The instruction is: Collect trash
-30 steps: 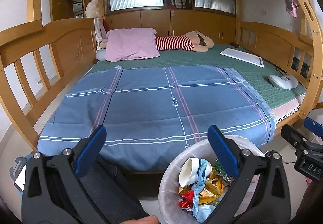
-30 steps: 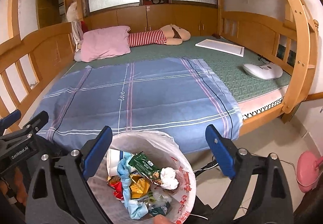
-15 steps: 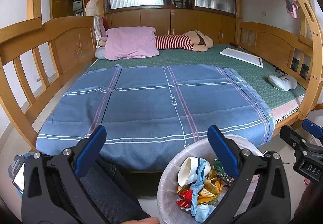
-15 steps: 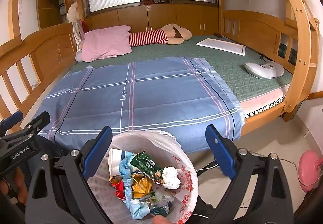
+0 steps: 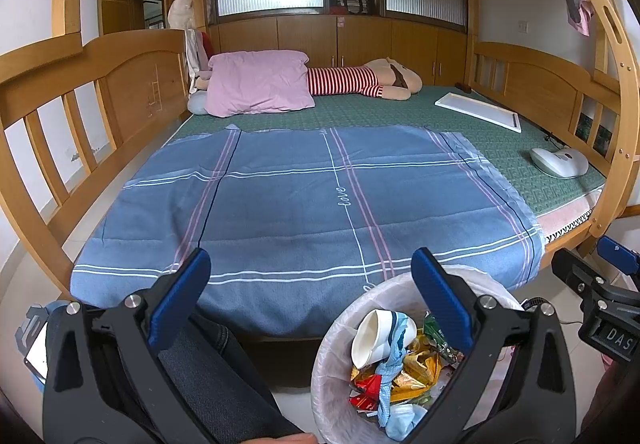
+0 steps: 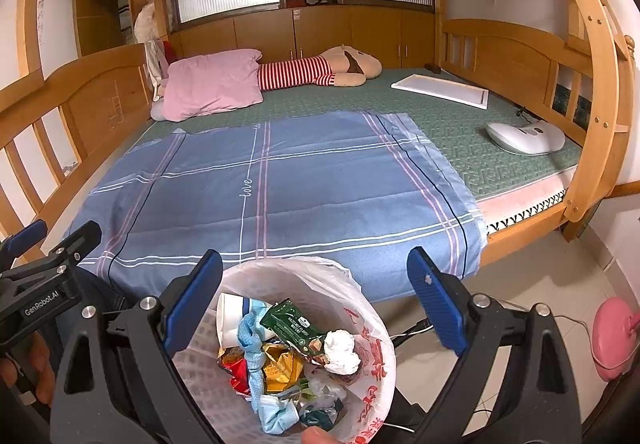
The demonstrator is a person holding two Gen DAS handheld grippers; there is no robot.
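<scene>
Trash bin (image 6: 372,360) low in the frame in both views, at the foot of the bed, lined with a thin white plastic bag and already heaped with rubbish: a paper cup (image 5: 372,336), a green snack wrapper (image 6: 292,326), a wad of white tissue (image 6: 340,352), a blue face mask (image 6: 276,414), foil packets in gold and red. All light, soft or crinkly; cup thin-walled and easy to crush, foil slick, tissue apt to tear or shed. Best taken by a raised edge or fold, the cup by its rim, with a gentle squeeze. Bag liner flimsy too, likely to slip off the bin if tugged by one side only. Left tool (image 5: 312,284) spread wide and holding nothing, low centre of its view, over the blue blanket (image 5: 312,204) edge and the bin's left rim. Right tool (image 6: 316,284) likewise wide apart and empty, straddling the bin from above. No loose rubbish visible on the blanket or green mattress (image 6: 460,124); collecting seemingly close to finished.
</scene>
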